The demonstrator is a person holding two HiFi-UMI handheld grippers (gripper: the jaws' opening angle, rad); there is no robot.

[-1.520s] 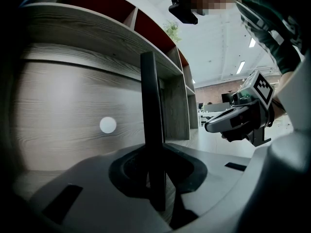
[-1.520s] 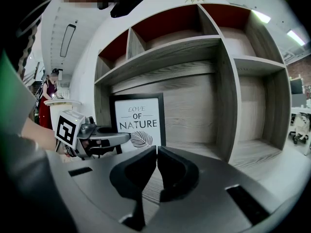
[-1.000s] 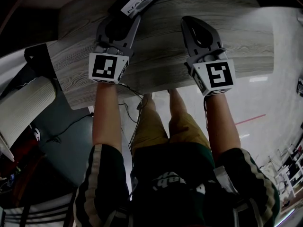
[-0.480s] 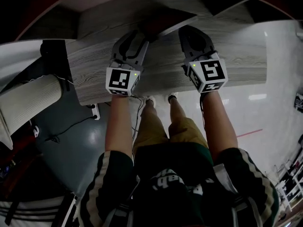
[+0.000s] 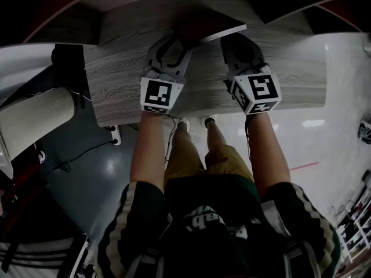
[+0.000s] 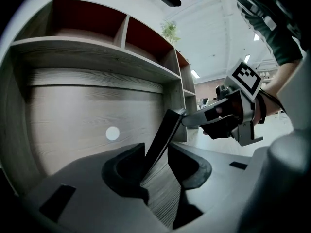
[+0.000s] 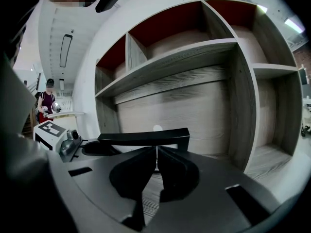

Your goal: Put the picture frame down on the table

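Observation:
The dark picture frame [image 5: 211, 26] stands tilted over the grey wood table [image 5: 290, 74], near its back edge, between my two grippers. My left gripper [image 5: 177, 39] is shut on the frame's left side; in the left gripper view the frame [image 6: 163, 132] rises as a dark slab from between the jaws. My right gripper [image 5: 232, 39] is shut on the frame's right end. In the right gripper view the frame [image 7: 146, 137] runs as a black bar across the closed jaws, with a thin white edge pinched between them. The right gripper [image 6: 194, 118] reaches the frame's upper corner in the left gripper view.
A wooden shelf unit [image 7: 194, 52] with red-backed compartments rises right behind the table. A white ribbed object [image 5: 32, 126] and cables lie on the floor at the left. A person [image 7: 47, 103] stands far off at another table.
A second ago the left gripper alone held the frame out at the back, with the right gripper apart. Both grippers have since come together, and the right one has closed on the frame.

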